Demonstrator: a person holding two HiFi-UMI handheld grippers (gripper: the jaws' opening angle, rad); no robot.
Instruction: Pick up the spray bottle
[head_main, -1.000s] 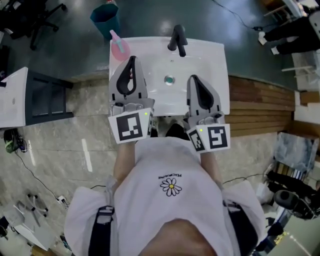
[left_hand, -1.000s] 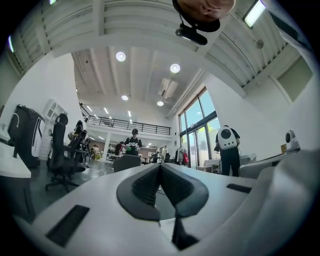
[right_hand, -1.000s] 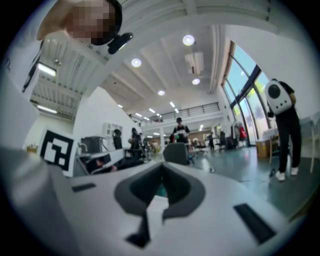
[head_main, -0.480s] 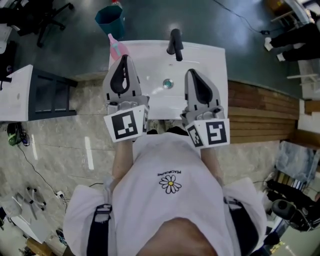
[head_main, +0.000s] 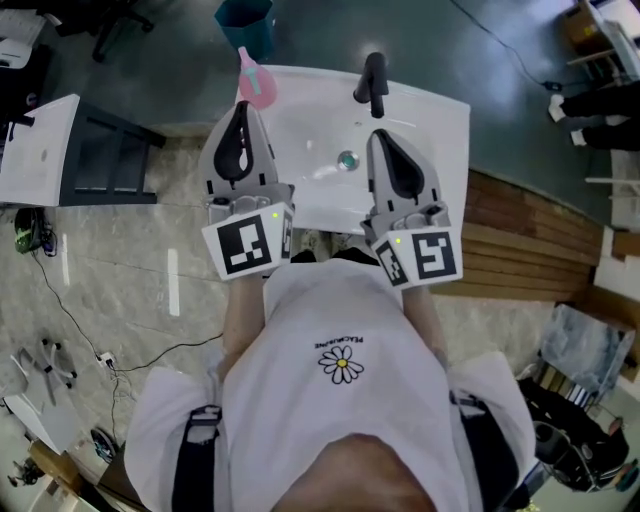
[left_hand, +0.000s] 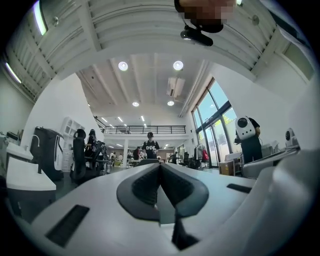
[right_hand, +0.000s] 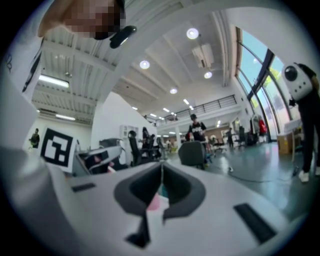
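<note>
The spray bottle (head_main: 256, 86), pink, stands at the far left corner of the sink (head_main: 440, 130), close to the rim. It looks upright, so its long axis runs roughly vertical, and its trigger head is turned outward, toward the teal bin (head_main: 245, 15) on the floor beyond. Both grippers hover over the near half of the sink, side by side and pointing away from the person toward the faucet (head_main: 375, 82). The left gripper (head_main: 240, 108) is clearly the nearer one: the bottle is just beyond its tip and slightly to the right of the line it points along, but not touching it. The right gripper (head_main: 384, 138) is well apart from the bottle, with the drain and most of the basin between them. In the left gripper view the fingers (left_hand: 145, 185) meet along a single seam with nothing between them, so the left gripper (left_hand: 160, 167) is closed and empty. The right gripper (right_hand: 161, 170) is closed the same way; a pink patch shows through the gap below its seam, probably the bottle seen at a distance, not something it grips. By my judgement, the left gripper should open, then go forward and a little right, so its fingers close across the upright body.
</note>
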